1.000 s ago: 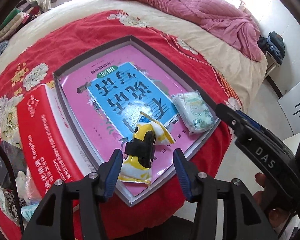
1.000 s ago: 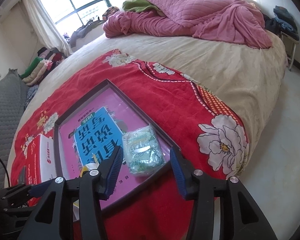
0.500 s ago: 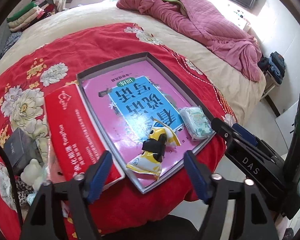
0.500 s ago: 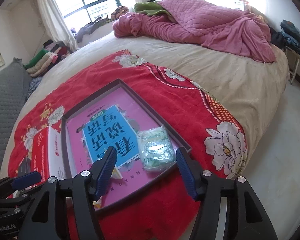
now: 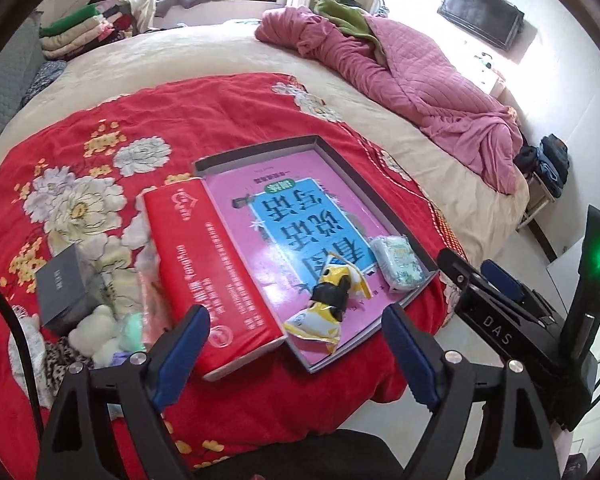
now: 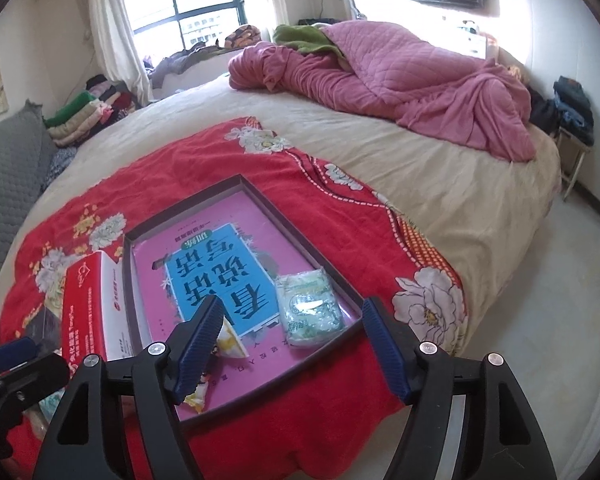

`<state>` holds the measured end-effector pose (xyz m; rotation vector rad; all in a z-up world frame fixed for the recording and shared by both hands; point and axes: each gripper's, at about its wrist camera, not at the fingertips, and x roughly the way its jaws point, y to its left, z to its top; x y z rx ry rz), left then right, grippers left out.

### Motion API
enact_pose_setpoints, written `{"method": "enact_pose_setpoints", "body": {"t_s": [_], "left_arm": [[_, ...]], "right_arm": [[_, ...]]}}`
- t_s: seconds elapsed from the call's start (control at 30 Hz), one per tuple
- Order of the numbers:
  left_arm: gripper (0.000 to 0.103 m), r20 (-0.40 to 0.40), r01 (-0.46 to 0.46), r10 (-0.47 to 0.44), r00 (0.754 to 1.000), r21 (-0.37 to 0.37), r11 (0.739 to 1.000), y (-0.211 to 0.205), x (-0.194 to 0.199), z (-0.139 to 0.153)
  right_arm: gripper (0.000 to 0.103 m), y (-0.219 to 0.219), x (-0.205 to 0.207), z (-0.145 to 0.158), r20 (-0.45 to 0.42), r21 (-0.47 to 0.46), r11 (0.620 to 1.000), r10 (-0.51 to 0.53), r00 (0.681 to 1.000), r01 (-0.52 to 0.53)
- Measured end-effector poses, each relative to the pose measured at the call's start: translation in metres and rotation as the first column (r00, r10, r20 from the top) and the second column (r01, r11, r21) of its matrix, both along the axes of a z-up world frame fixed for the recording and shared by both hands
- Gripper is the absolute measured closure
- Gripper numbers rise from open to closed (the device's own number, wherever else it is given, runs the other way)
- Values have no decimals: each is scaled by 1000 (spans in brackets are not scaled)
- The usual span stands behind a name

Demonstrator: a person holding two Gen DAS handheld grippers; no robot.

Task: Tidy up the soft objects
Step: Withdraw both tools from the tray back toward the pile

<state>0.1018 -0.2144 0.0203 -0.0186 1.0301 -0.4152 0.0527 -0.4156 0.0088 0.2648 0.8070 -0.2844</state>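
I am holding the left gripper [image 5: 294, 354] above the near edge of the bed [image 5: 204, 46], and its blue-padded jaws are standing wide apart with nothing between them. Below it I am seeing the shallow grey tray [image 5: 260, 148] lying on the red flowered blanket [image 5: 204, 108]; a pink and blue printed sheet is covering the tray floor. The yellow and black soft pouch [image 5: 326, 306] is lying crumpled in the tray's near corner, and the pale green wrapped pack [image 5: 398, 258] is resting just beside it against the tray's right wall. A red carton [image 5: 212, 268] is lying along the tray's left side, touching it. Left of the carton, a dark grey box [image 5: 66, 282] is sitting near a white plush toy [image 5: 94, 332] and a jumble of other soft pieces that I cannot make out.

I am keeping the right gripper [image 6: 290, 344] over the same tray [image 6: 300, 224] from the other side, jaws likewise spread and gripping nothing. Through this camera the green pack [image 6: 308, 306] is showing between the two fingers but lower down, in the tray, untouched. The yellow pouch [image 6: 228, 342] is peeking out behind the left finger, partly hidden. The red carton [image 6: 86, 312] is standing at the tray's left edge. A pink quilt [image 6: 380, 76] is lying heaped at the far end of the bed [image 6: 440, 176], well apart from the tray.
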Motion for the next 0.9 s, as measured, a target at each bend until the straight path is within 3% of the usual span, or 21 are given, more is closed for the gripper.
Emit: {"method": "enact_pose_setpoints", "body": {"t_s": [0.3, 0.9], "left_arm": [[16, 4, -44, 44, 999, -9, 999, 28, -10, 6], [16, 27, -155, 155, 988, 4, 988, 98, -38, 26]], "right_arm": [[29, 20, -5, 17, 17, -33, 999, 35, 999, -34], [29, 104, -19, 60, 50, -74, 974, 217, 975, -213]]}}
